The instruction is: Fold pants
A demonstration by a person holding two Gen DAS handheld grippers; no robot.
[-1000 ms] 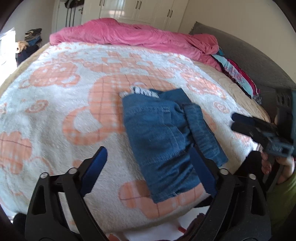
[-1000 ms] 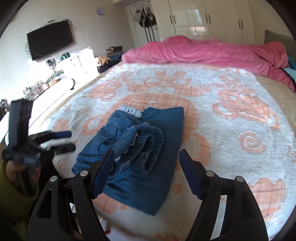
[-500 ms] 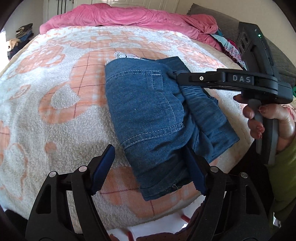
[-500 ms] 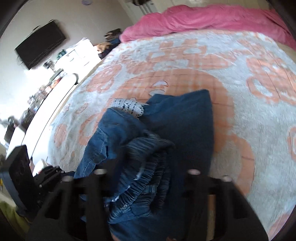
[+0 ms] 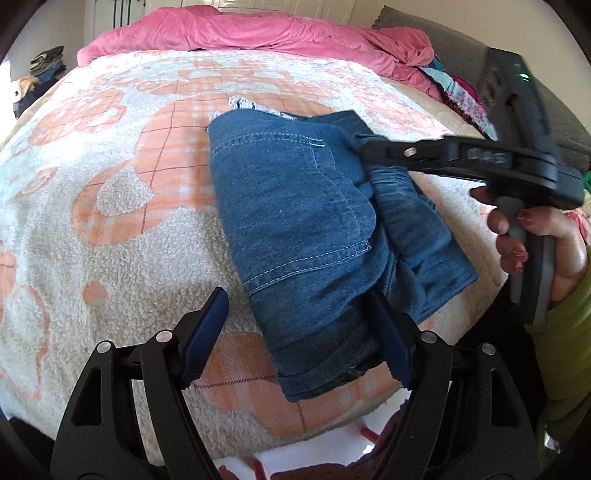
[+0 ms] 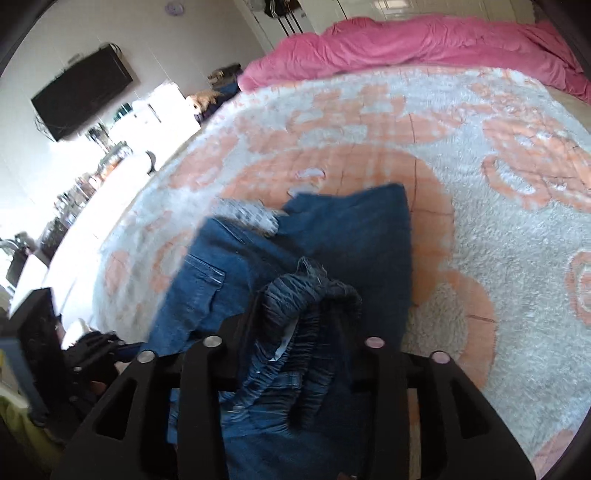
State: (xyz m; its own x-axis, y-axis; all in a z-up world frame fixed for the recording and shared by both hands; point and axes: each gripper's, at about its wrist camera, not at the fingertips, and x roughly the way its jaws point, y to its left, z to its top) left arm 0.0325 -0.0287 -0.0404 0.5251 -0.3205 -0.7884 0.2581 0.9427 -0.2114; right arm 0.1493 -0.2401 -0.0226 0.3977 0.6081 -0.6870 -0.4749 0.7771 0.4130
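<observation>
- Right black two-finger gripper [image 6: 295, 317] is clenched on the gathered elastic waistband [image 6: 314, 295] of the blue denim pants [image 5: 295, 229]; its fingers pinch the ruched band from both sides, presumably so this bunched end can be lifted and laid flat.
- Seen from the left wrist, the right gripper reaches in sideways over the far right part of the pants, its tips buried in the band, with the person's hand [image 5: 532, 236] wrapped round the handle.
- Left black gripper with blue-padded fingers [image 5: 295, 332] is released, jaws spread wide. They straddle the near end of the pants; one pad sits just beside the denim's right edge, and whether it touches I cannot tell. My guess is it waits to pin or take the hem.
- Pants lie partly folded on the fluffy white-and-orange patterned blanket [image 5: 110, 221], near the blanket's front edge, a back pocket facing up and a white frayed trim at the pants' far end.
- Pink rumpled duvet [image 5: 258, 33] is heaped along the blanket's far side, well apart from the pants.
- Judging by the lumpy waistband, the fold needs tidying.
</observation>
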